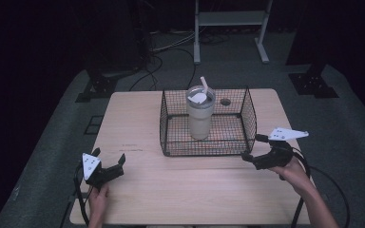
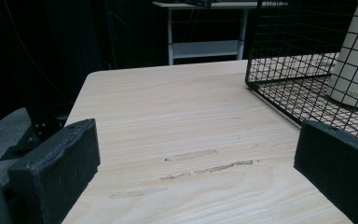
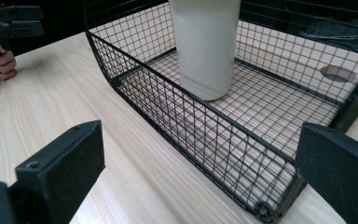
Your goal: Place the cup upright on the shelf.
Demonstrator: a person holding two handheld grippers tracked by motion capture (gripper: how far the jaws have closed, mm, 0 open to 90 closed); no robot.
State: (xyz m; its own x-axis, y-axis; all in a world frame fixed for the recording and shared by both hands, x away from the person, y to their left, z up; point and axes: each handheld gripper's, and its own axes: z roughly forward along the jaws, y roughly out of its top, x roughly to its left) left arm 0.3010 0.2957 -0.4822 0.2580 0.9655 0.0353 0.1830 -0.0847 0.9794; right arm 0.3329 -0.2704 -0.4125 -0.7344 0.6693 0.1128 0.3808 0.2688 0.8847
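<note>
A black wire basket (image 1: 247, 118) stands at the middle back of the wooden table (image 1: 138, 118). Upright inside it is a cream tumbler (image 1: 200, 116) with a lid and a white straw. My left gripper (image 1: 108, 156) rests open near the table's front left, well apart from the basket. In the left gripper view its jaws (image 2: 196, 158) frame bare wood, with the basket (image 2: 279, 79) and tumbler (image 2: 354, 60) ahead to the right. My right gripper (image 1: 253, 147) is open beside the basket's front right corner. The right gripper view (image 3: 200, 172) looks onto the basket wall (image 3: 168, 93) and tumbler (image 3: 207, 46).
A round hole (image 1: 225, 101) is cut in the table behind the basket. On the floor beyond are a white-framed stand (image 1: 230, 23), loose cables (image 1: 171, 52) and black stand bases (image 1: 100, 85) (image 1: 313, 83). The other hand's gripper (image 3: 9, 23) appears far left in the right gripper view.
</note>
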